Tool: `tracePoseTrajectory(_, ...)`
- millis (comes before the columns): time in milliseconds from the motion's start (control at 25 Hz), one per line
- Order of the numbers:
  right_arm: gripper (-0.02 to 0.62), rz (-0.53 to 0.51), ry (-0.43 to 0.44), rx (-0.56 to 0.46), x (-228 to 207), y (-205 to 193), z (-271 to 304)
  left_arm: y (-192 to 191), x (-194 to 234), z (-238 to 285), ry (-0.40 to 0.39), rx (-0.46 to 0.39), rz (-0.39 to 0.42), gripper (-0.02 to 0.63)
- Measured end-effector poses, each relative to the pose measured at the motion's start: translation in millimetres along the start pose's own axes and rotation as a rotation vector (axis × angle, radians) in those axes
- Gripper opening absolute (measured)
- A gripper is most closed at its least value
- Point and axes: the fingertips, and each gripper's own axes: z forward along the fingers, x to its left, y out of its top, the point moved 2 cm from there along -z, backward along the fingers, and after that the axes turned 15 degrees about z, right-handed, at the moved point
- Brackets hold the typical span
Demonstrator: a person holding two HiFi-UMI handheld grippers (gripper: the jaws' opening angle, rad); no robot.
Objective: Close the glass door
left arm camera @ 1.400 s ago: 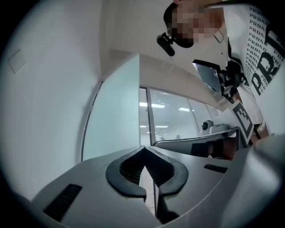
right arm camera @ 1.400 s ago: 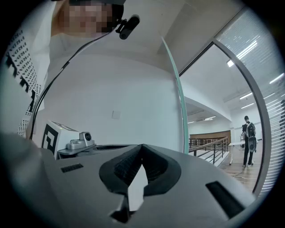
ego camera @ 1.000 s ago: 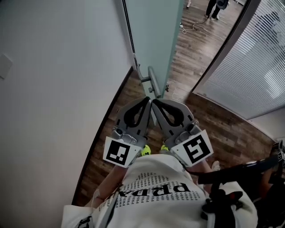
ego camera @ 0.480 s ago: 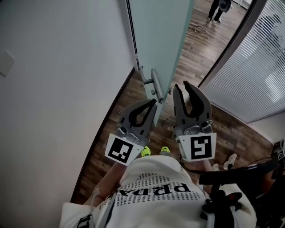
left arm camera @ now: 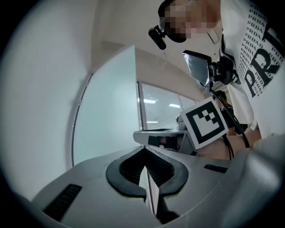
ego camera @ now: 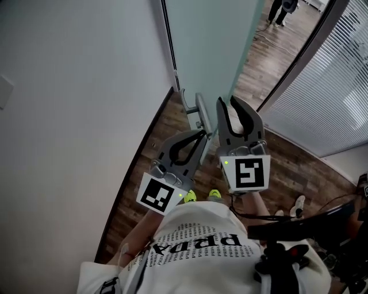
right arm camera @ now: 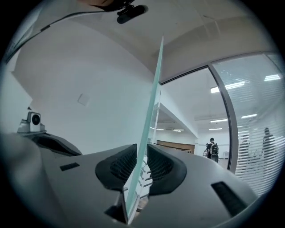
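Observation:
The frosted glass door [ego camera: 213, 40] stands ajar, its free edge pointing toward me and a metal bar handle [ego camera: 202, 109] on its near end. My right gripper [ego camera: 229, 102] is open, one jaw on each side of the door's edge just right of the handle. In the right gripper view the glass door [right arm camera: 153, 89] runs up between the pads of the right gripper [right arm camera: 141, 149], with thin gaps showing. My left gripper [ego camera: 201, 133] is shut and empty, below the handle and left of the right gripper. The left gripper [left arm camera: 144, 151] faces the door's frosted face [left arm camera: 107, 120].
A white wall [ego camera: 75, 86] runs close along the left, behind the door. A glass partition with blinds [ego camera: 328, 97] and its dark frame post [ego camera: 299, 57] stand to the right. Wooden floor [ego camera: 259, 74] lies beyond the doorway, where a person [ego camera: 282, 8] stands far off.
The right gripper has opened, moved away from the left one and gone forward, so its jaws now straddle the door's edge. The left gripper stays shut and has barely moved.

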Motion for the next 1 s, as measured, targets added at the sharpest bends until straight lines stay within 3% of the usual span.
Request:
tracePoseTrajectory(320,0.066,0.048,0.043,0.043,-1.7,9.6,-15.0,-0.1,-3.8,4.3,-0.057,0.007,-0.005,-0.008)
tracePoseTrajectory(560,0.066,0.032,0.021,0.054,-10.3,12.8,-16.8,0.1,-8.1,9.4,-0.096,0.000,-0.001,-0.008)
tracePoseTrajectory(1000,0.066,-0.016,0.053,0.090,-11.6,7.9,-16.1,3.1,0.5,20.6,-0.070,-0.054,0.022,-0.008)
